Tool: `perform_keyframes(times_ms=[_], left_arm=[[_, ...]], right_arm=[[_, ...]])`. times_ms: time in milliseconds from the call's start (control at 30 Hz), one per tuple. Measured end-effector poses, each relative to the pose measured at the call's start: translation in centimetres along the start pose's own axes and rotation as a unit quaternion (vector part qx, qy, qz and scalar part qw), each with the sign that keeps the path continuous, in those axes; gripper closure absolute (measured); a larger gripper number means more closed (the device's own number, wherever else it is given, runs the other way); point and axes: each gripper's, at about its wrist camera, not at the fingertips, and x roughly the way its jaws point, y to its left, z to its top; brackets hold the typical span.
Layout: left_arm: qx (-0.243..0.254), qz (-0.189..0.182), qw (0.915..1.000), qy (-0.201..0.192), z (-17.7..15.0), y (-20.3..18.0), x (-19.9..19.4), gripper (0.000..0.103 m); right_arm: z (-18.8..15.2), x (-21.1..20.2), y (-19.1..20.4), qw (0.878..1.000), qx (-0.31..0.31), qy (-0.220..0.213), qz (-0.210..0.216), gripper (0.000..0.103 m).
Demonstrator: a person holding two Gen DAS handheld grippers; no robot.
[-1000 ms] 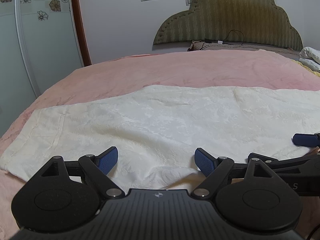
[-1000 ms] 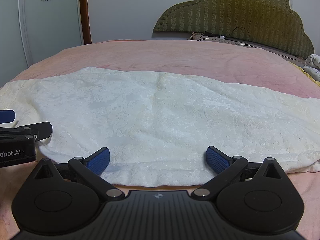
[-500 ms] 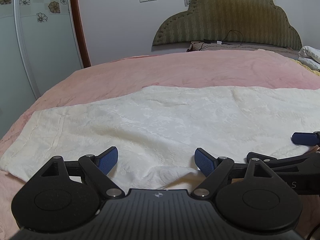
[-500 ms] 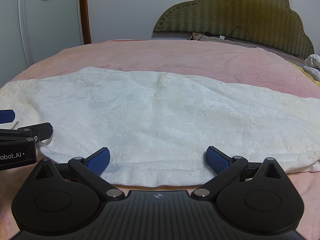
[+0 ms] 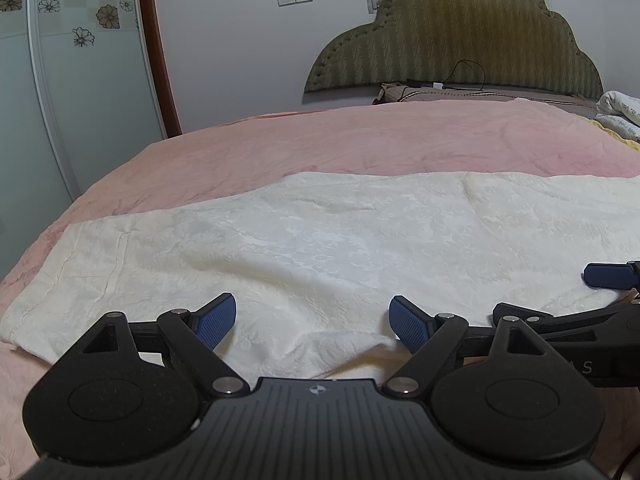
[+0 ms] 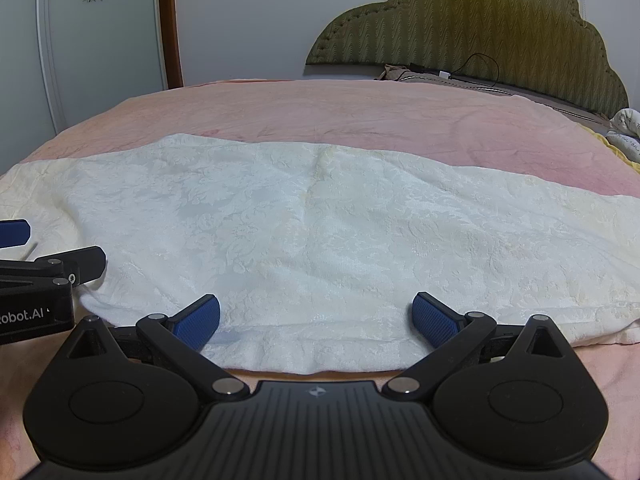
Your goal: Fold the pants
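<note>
White patterned pants (image 5: 340,240) lie spread flat across the pink bedspread (image 5: 360,140), also shown in the right wrist view (image 6: 320,240). My left gripper (image 5: 312,320) is open, its blue pads either side of the raised near edge of the cloth. My right gripper (image 6: 316,318) is open over the near hem of the pants. Each gripper shows at the side of the other's view: the right one (image 5: 600,292) and the left one (image 6: 48,252).
An olive padded headboard (image 5: 452,36) stands at the far end with a cable and pillow below it. A wardrobe with flower stickers (image 5: 80,60) is at the left. Folded bedding (image 5: 620,112) lies at the far right.
The left wrist view has shifted slightly, the pants sit a little lower in it. The right gripper has not moved. Both stay open.
</note>
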Motion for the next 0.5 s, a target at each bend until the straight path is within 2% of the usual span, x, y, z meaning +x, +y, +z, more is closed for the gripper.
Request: perform_keyframes(times_ms=[500], left_arm=[[0.004,-0.001,1.0000,-0.007,0.00,0.05,-0.18,0.016]], right_arm=[[-0.01,-0.01,-0.01,1.000,0.000,0.001,0.001,0.000]])
